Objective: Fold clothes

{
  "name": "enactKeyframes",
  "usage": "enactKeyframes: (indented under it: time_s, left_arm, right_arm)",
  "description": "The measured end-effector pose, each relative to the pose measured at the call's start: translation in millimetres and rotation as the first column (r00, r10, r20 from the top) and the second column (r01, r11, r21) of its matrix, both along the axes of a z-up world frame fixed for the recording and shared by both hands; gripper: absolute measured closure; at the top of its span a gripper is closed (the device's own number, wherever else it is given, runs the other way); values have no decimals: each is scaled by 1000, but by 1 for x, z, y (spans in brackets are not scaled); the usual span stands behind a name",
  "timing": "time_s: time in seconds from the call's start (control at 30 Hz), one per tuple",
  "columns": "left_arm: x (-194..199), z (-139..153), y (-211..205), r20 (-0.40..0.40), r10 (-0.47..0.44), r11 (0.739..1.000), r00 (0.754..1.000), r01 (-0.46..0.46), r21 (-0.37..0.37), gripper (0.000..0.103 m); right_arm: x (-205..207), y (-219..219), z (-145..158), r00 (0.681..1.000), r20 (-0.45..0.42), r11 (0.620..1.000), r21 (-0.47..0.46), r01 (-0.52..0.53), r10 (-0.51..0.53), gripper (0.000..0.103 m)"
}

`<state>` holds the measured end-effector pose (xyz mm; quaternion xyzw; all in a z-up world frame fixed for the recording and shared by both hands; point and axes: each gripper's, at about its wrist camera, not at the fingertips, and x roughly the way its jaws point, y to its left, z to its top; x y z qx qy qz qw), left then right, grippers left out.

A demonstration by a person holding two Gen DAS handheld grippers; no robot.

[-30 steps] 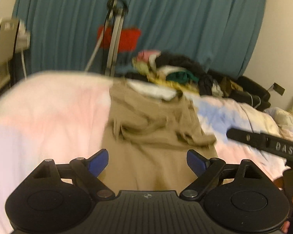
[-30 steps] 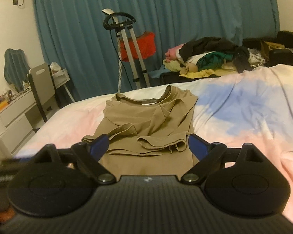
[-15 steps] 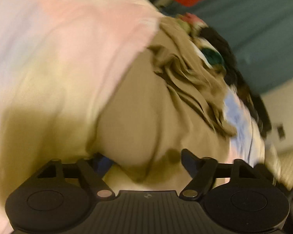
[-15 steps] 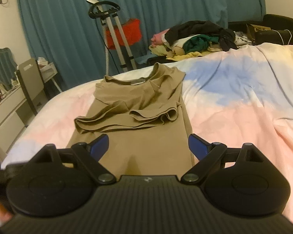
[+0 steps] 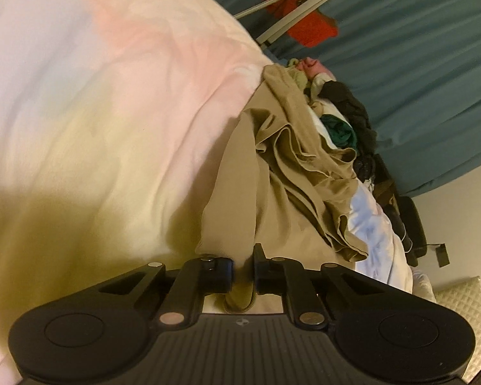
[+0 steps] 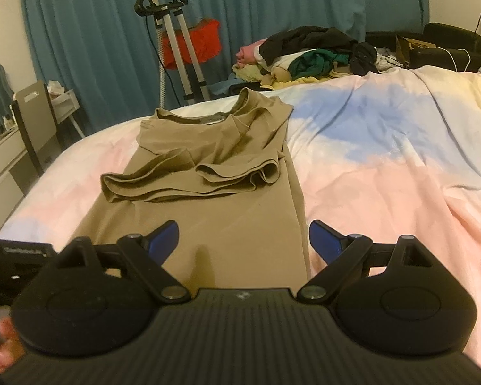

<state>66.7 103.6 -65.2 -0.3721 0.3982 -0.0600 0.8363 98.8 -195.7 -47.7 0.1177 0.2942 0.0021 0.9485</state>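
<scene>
A tan T-shirt (image 6: 215,192) lies lengthwise on the bed, sleeves folded in over its chest, collar at the far end. It also shows in the left wrist view (image 5: 272,192), which is rolled sideways. My left gripper (image 5: 243,268) is shut on the shirt's near hem corner, tan cloth pinched between its fingers. My right gripper (image 6: 243,240) is open, low over the shirt's near right hem, with nothing between its blue pads (image 6: 324,240). Part of the left gripper's body (image 6: 12,253) shows at the right wrist view's left edge.
The bed has a pastel pink, blue and yellow cover (image 6: 384,166). A pile of mixed clothes (image 6: 304,54) lies at the far edge. A garment steamer stand (image 6: 173,38) and teal curtain are behind. A white desk and chair (image 6: 32,118) stand left.
My left gripper rolled sideways, dropped to the shirt's near hem and shut on it. My right gripper moved closer to the hem and stayed open.
</scene>
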Motion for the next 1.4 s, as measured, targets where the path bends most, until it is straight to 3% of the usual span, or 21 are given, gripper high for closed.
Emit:
enactKeyframes:
  time_s: [0.5, 0.63, 0.7, 0.77, 0.83, 0.93, 1.07, 1.1, 1.2, 1.4]
  left_arm:
    - [6, -2, 0, -17, 0, 1000, 1000, 0, -16, 91]
    - [8, -3, 0, -22, 0, 1000, 1000, -1, -18, 91]
    - [8, -3, 0, -23, 1, 1000, 1000, -1, -19, 91]
    - [9, -4, 1, -25, 1, 1000, 1000, -2, -20, 91]
    - [8, -4, 1, -28, 4, 1000, 1000, -4, -22, 91]
    - [8, -5, 2, -31, 8, 1000, 999, -8, -25, 91]
    - [8, -5, 3, -34, 11, 999, 999, -12, -36, 91]
    - [8, -5, 3, -33, 14, 999, 999, -15, -41, 91]
    - [7, -5, 4, -29, 22, 998, 999, -24, -55, 91]
    - [3, 2, 9, 42, 45, 990, 998, -39, -139, 93]
  right_arm:
    - [8, -5, -14, 998, -51, 1000, 4, 23, -23, 13]
    - [9, -9, -18, 996, -87, 998, 51, 30, -26, 13]
    - [9, -14, -21, 992, -123, 990, 136, 34, -17, 13]
    - [9, -24, -29, 983, -183, 951, 305, 47, 10, 13]
    - [9, -31, -37, 972, -228, 883, 465, 61, 53, 11]
    - [2, -37, -45, 965, -245, 788, 610, 83, 88, 11]
    - [-11, -46, -59, 957, -248, 581, 805, 117, 151, 12]
    - [-13, -46, -63, 956, -247, 546, 829, 122, 160, 12]
    - [-14, -44, -77, 947, -285, 533, 829, 167, 148, 13]
    - [-6, -72, -92, 938, -337, 544, 773, 325, -83, 64]
